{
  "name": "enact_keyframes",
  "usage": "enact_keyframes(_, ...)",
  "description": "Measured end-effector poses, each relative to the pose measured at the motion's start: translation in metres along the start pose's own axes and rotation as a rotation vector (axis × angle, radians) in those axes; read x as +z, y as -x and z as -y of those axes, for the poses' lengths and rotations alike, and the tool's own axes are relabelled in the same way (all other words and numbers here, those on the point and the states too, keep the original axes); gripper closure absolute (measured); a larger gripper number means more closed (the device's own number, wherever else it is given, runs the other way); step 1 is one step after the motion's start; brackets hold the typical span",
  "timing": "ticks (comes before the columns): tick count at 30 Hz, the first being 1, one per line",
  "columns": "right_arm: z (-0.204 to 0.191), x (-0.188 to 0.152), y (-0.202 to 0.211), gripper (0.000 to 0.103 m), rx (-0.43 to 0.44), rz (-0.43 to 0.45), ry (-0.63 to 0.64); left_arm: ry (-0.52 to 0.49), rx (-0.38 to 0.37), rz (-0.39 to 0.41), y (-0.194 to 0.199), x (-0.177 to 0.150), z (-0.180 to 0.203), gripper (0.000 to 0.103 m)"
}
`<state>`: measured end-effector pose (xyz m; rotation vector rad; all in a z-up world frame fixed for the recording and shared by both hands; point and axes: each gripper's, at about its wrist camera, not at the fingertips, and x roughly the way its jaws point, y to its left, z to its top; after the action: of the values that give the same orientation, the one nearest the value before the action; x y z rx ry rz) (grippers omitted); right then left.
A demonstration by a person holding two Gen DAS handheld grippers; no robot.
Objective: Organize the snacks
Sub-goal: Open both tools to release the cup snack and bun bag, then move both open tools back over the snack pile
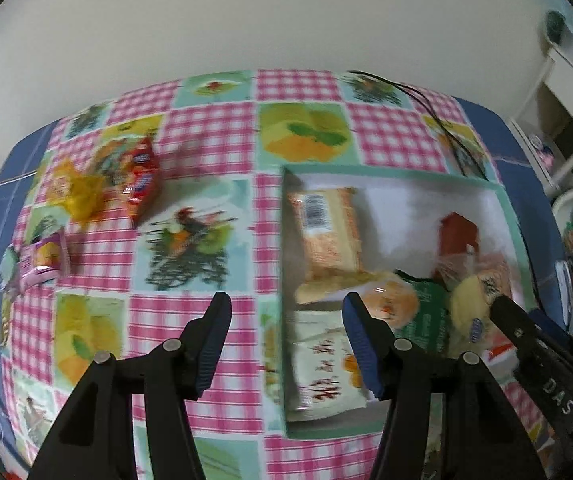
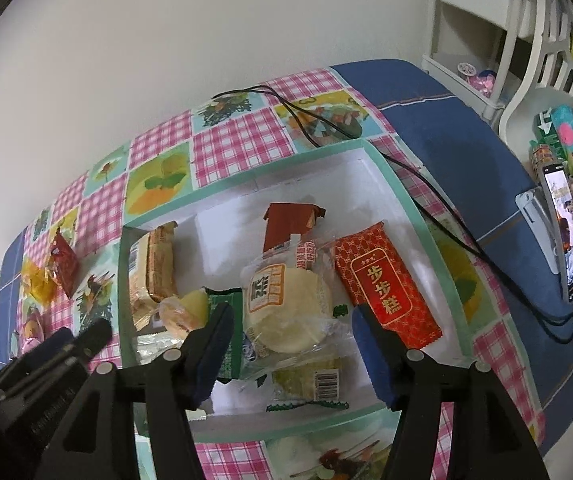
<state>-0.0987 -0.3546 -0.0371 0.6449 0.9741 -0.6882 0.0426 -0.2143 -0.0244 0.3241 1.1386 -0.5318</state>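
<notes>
1. Putting snacks into the box [image 2: 414, 208] works best if I go slowly and lift straight up after letting go.
2. My right hand-held gripper [image 2: 292, 354] is open, holding nothing, just above the round cake [image 2: 286, 312] in the box.
3. My left hand-held gripper [image 1: 286, 344] is open and empty, over the box's left wall.
4. The red snack [image 1: 142, 178], yellow snack [image 1: 76, 194] and pink snack [image 1: 42, 266] wait on the table [image 1: 206, 140], far left.

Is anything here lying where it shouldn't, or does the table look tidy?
Not quite tidy. Most snacks sit in the mint-edged box, but three lie loose on the tablecloth at the far left: a red packet, a yellow wrapper and a small pink pack. A black cable trails past the box.
</notes>
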Motion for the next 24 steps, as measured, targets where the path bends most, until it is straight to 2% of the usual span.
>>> enact_keyframes(5, -0.010, -0.004, -0.002, 0.037, -0.009, -0.012, 0.030, 0.056, 0.040, 0.012, 0.005, 0.000, -0.024, 0.044)
enact_keyframes(6, -0.012, -0.004, -0.003, 0.036, -0.012, -0.013, 0.036, 0.066, 0.049, 0.014, 0.005, 0.000, -0.028, 0.042)
enact_keyframes(7, -0.013, -0.004, -0.003, 0.035, -0.012, -0.013, 0.040, 0.078, 0.057, 0.015, 0.006, 0.000, -0.033, 0.033)
enact_keyframes(8, -0.015, -0.005, -0.003, 0.035, -0.012, -0.014, 0.045, 0.086, 0.060, 0.017, 0.006, 0.001, -0.035, 0.029)
enact_keyframes(10, -0.017, -0.005, -0.003, 0.033, -0.009, -0.015, 0.050, 0.107, 0.066, 0.020, 0.006, 0.001, -0.042, 0.027)
enact_keyframes(11, -0.018, -0.005, -0.004, 0.028, -0.009, -0.015, 0.054, 0.116, 0.070, 0.021, 0.006, 0.001, -0.045, 0.026)
enact_keyframes(12, -0.020, -0.005, -0.004, 0.024, -0.009, -0.015, 0.060, 0.128, 0.077, 0.024, 0.006, 0.001, -0.048, 0.019)
enact_keyframes(13, -0.021, -0.005, -0.004, 0.016, -0.011, -0.013, 0.065, 0.140, 0.085, 0.029, 0.006, 0.001, -0.050, 0.012)
enact_keyframes(14, -0.022, -0.006, -0.004, 0.009, -0.015, -0.009, 0.072, 0.149, 0.095, 0.033, 0.005, 0.001, -0.052, 0.011)
enact_keyframes(17, -0.025, -0.006, -0.004, 0.003, -0.015, -0.003, 0.085, 0.171, 0.110, 0.034, 0.004, 0.000, -0.059, 0.010)
enact_keyframes(24, -0.032, -0.007, -0.002, 0.000, -0.017, 0.016, 0.105, 0.208, 0.122, 0.029, 0.003, -0.002, -0.070, 0.010)
